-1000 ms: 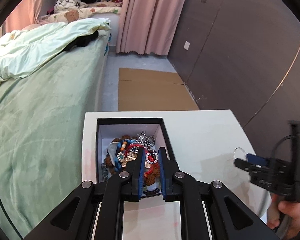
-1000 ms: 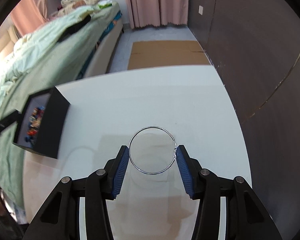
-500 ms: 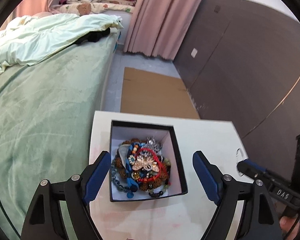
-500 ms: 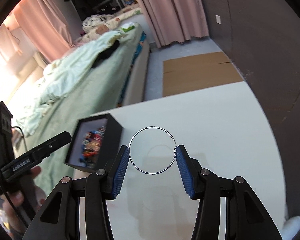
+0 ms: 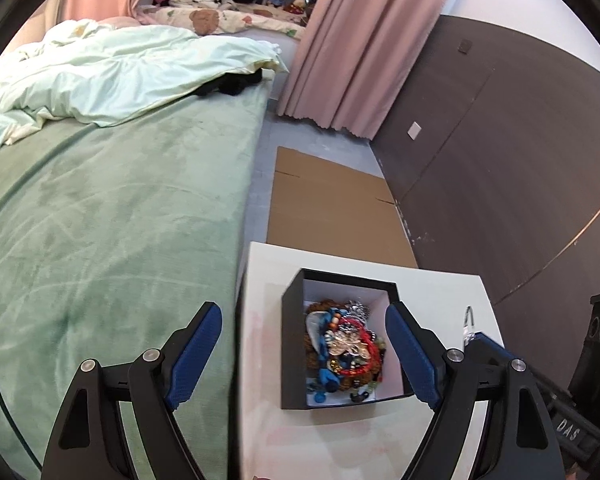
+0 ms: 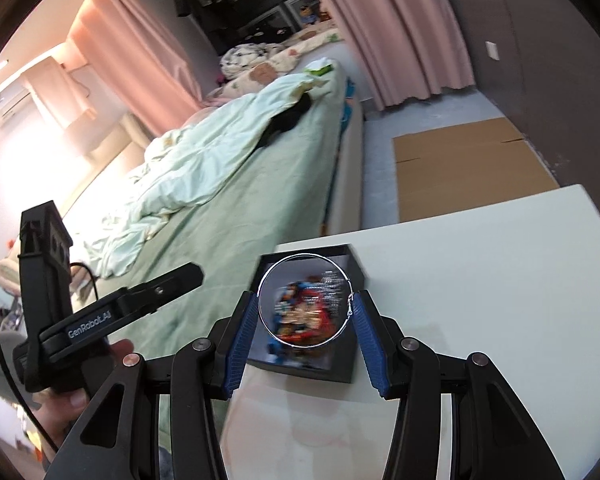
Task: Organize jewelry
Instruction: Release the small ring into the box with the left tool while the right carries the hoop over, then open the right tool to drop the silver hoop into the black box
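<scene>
Right wrist view: the right claw [image 6: 306, 312] pinches a thin silver hoop [image 6: 304, 300] between its blue pads, partway closed, the hoop upright in front of the black box [image 6: 350, 364]. Left wrist view: the left claw [image 5: 302, 344] stands wide, nothing between its pads; its jaws have just been opening. It hangs over the surface's left edge, the box just ahead between its fingers. Tangled jewelry [image 5: 344, 348], seemingly beads and a gold butterfly piece, fills the box. A white surface [image 6: 480, 280] carries the box; a green bed [image 5: 100, 220] runs alongside, with cardboard [image 5: 332, 208] on the floor and pink curtains [image 5: 360, 40] beyond.
</scene>
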Motion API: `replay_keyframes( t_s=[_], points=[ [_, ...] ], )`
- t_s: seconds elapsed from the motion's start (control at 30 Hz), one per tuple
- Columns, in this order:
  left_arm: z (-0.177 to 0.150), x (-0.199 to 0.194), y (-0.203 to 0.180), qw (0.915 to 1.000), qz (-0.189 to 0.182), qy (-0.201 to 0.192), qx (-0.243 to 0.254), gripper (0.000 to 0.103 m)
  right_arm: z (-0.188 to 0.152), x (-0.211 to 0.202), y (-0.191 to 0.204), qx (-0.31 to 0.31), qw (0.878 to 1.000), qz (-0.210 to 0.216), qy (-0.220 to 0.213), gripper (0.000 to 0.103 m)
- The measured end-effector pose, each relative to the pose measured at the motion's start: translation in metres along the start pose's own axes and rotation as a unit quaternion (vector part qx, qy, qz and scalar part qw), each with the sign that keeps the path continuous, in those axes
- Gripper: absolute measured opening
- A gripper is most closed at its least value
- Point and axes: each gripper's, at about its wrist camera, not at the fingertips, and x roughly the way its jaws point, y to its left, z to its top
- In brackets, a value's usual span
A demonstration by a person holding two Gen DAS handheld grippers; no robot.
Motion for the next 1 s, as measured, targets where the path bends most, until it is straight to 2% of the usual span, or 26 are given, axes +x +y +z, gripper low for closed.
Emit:
replay_keyframes(
  t_s=[0.27, 0.37, 0.5, 0.53, 0.6, 0.63, 1.0],
  points=[
    [0.003, -0.005, 0.014, 0.9999, 0.001, -0.004, -0.016, 0.084, -0.004, 0.019, 0.008, 0.010, 1.000, 0.015, 0.005, 0.050],
    [0.005, -0.006, 0.016, 0.9998, 0.000, -0.005, -0.018, 0.084, -0.004, 0.025, 0.008, 0.022, 0.999, 0.034, 0.011, 0.050],
    [0.005, -0.008, 0.017, 0.9997, -0.001, -0.007, -0.021, 0.084, -0.007, 0.031, 0.007, 0.030, 0.998, 0.043, 0.039, 0.051],
    [0.005, -0.008, 0.017, 0.9997, -0.002, -0.007, -0.022, 0.084, -0.007, 0.032, 0.005, 0.036, 0.997, 0.043, 0.046, 0.053],
    [0.005, -0.010, 0.016, 0.9997, -0.003, -0.007, -0.022, 0.084, -0.010, 0.031, 0.001, 0.040, 0.997, 0.033, 0.050, 0.082],
    [0.005, -0.010, 0.016, 0.9997, -0.002, -0.007, -0.022, 0.084, -0.010, 0.030, 0.000, 0.040, 0.998, 0.027, 0.049, 0.084],
    [-0.010, -0.030, -0.012, 0.9997, -0.015, -0.015, 0.015, 0.084, -0.011, -0.037, -0.014, 0.057, 0.998, 0.000, -0.011, 0.085]
  ],
)
